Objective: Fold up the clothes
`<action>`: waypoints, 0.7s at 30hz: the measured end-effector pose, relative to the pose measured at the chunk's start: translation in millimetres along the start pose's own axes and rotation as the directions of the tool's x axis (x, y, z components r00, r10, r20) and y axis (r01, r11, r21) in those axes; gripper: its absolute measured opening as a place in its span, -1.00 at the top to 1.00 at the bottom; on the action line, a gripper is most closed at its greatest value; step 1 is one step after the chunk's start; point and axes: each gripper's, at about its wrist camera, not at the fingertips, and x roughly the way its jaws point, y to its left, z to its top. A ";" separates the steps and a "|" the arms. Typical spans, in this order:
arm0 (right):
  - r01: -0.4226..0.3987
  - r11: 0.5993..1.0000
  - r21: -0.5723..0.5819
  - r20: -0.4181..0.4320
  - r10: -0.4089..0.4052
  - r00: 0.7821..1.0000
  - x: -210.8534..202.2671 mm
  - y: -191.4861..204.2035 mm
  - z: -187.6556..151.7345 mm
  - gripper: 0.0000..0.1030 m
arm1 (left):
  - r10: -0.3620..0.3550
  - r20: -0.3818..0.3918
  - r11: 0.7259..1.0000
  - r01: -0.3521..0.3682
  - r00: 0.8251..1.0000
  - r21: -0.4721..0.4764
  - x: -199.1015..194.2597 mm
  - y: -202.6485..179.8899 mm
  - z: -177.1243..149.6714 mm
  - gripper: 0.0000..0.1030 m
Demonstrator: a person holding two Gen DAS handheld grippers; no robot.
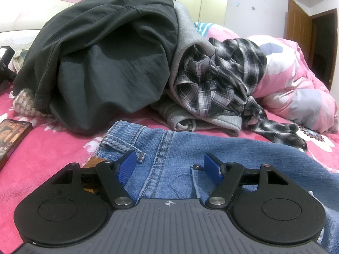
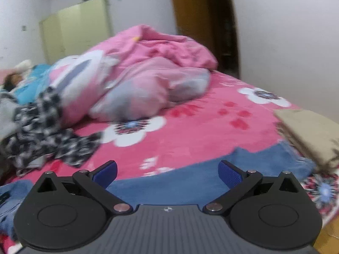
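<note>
Blue denim jeans [image 1: 211, 148] spread flat on the pink bed [image 1: 42, 158], waistband directly beneath left gripper [image 1: 169, 165], jaws partly open, gripping nothing. Long axis running toward right gripper [image 2: 167, 171], jaws wide, empty, over the legs.

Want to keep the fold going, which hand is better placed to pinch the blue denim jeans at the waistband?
Left. Its gripper is open right over the blue denim jeans waistband; the right gripper is open above a jeans leg.
</note>
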 end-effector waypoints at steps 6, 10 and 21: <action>-0.092 0.996 0.009 0.016 0.092 0.996 1.4 14.6 -4.3 -1.00 | 0.001 0.000 1.000 -0.001 1.000 -0.001 -0.2 -0.2 -0.1 -0.39; -0.106 0.990 -0.096 0.024 0.108 0.994 1.3 30.7 -9.7 -1.00 | 0.001 0.000 1.000 -0.001 1.000 0.000 -0.2 -0.4 0.0 -0.39; -0.213 0.965 -0.154 0.096 0.229 0.969 0.2 47.6 -18.4 -1.00 | 0.002 0.000 1.000 -0.002 1.000 0.001 0.3 -0.7 0.3 -0.39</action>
